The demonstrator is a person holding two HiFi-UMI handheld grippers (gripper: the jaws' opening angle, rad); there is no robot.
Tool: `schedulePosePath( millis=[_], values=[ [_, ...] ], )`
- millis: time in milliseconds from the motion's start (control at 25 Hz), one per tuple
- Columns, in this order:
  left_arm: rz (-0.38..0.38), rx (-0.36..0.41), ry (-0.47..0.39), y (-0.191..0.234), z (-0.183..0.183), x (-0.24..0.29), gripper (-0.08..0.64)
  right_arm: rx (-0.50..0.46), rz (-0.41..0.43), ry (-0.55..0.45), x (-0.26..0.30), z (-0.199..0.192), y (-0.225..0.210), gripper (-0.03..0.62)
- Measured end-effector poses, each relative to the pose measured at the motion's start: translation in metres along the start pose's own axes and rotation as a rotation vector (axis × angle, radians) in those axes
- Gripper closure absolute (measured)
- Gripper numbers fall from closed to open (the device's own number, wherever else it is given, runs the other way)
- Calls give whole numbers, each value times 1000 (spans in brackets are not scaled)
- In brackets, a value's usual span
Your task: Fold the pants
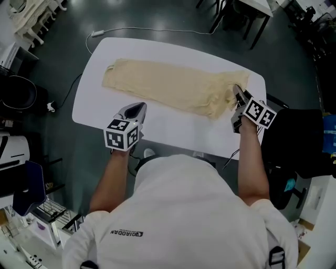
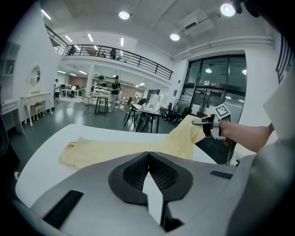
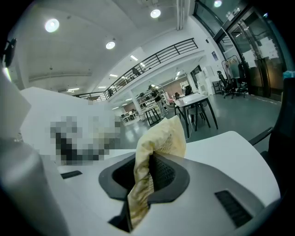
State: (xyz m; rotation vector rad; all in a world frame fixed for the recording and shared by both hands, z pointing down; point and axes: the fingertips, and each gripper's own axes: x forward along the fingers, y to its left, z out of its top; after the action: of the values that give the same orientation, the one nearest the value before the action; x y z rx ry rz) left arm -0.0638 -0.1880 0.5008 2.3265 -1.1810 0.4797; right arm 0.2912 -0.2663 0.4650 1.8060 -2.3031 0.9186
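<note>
Pale yellow pants [image 1: 168, 84] lie stretched lengthwise across the white table [image 1: 100, 68], seen also in the left gripper view as pants [image 2: 120, 147]. My right gripper [image 1: 237, 94] is shut on the right end of the pants [image 3: 159, 138] and holds it raised above the table. The cloth runs down between its pads [image 3: 161, 173]. My left gripper [image 1: 137, 109] hangs over the table's near edge, short of the pants. Its jaws are shut with nothing between them [image 2: 148, 173]. The right gripper [image 2: 203, 121] shows in the left gripper view holding the lifted cloth.
A white cable [image 1: 152, 30] trails on the dark floor behind the table. A black chair [image 1: 302, 142] stands at the right. Desks and chairs [image 1: 241, 13] stand at the back. White furniture [image 1: 31, 18] is at the far left.
</note>
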Motion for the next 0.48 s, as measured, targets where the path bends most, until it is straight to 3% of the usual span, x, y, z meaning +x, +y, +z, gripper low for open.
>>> schedulePosePath(
  millis=[200,480],
  values=[
    [-50,61,21,18,1,-14,532,10,-33,-35,7,4,26,526],
    [-77,80,54,30,-2,-22,532,57,-57,-72,15,-2,38,526]
  ],
)
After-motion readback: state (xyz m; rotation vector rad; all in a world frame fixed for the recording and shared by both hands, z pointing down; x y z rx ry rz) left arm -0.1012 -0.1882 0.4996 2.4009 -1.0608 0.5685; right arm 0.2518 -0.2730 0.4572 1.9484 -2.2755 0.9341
